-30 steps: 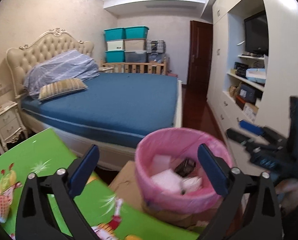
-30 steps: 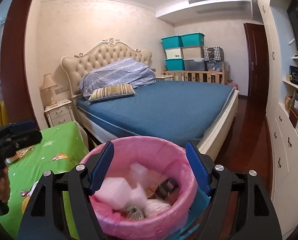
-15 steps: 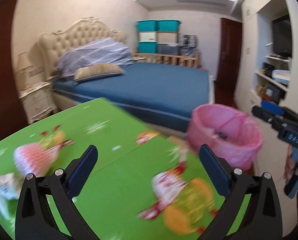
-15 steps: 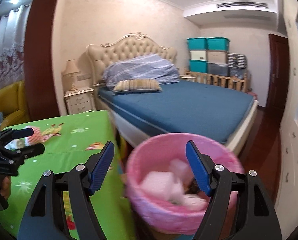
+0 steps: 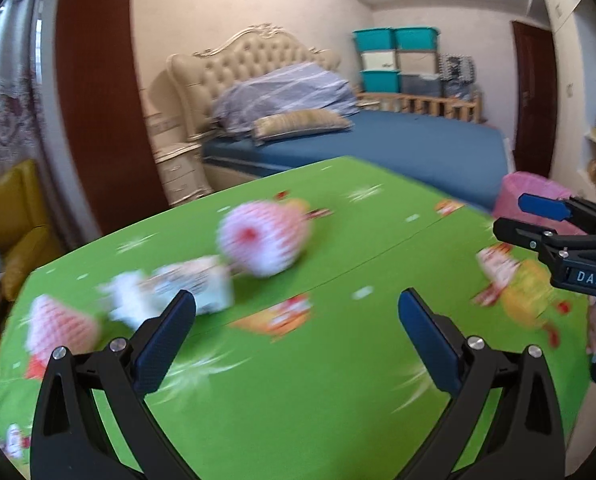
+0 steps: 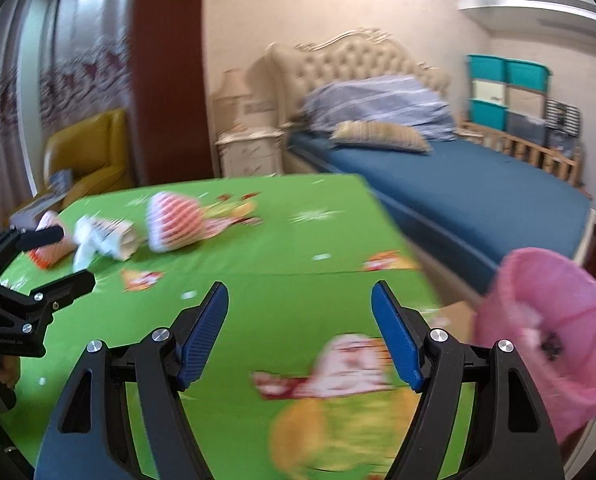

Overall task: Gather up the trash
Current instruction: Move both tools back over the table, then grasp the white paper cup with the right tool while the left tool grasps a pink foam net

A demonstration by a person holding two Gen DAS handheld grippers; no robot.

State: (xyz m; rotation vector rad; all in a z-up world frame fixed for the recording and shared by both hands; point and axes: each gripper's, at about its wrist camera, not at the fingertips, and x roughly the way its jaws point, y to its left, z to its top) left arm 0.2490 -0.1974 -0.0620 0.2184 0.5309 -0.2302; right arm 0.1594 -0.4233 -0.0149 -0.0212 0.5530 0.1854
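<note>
Now we see the left gripper (image 5: 297, 314) low in the left wrist view, jaws spread wide with nothing between them, above the green cartoon-print surface (image 5: 338, 400). Trash on that surface, all blurred: a pink-and-white foam net (image 5: 263, 238) near frame centre, a crumpled white paper wrapper (image 5: 178, 292) just to its lower left and seemingly touching it, and a second pink net (image 5: 60, 326) at the left edge of the surface. We cannot tell finer detail through the blur.

At the right edge of the same view the right gripper (image 5: 530, 220) shows side-on, its blue pads apart, empty. Behind it sits the pink-lined bin (image 5: 514, 192), beyond the surface's far right corner.

In the right wrist view the right gripper (image 6: 300, 334) fills the bottom of frame, jaws well open, holding nothing, over the surface (image 6: 258, 292). The trash lies in the left middle of frame: foam net (image 6: 174, 226), wrapper (image 6: 106, 238) beside it, second net (image 6: 52, 246) further left. The left gripper (image 6: 58, 256) pokes in at the left edge, near that second net, jaws apart. The bin (image 6: 538, 344) is at lower right, tilted in the fisheye, with scraps inside.

A blue bed (image 6: 478, 200) stands behind the surface, a yellow chair (image 6: 90, 152) at left.
</note>
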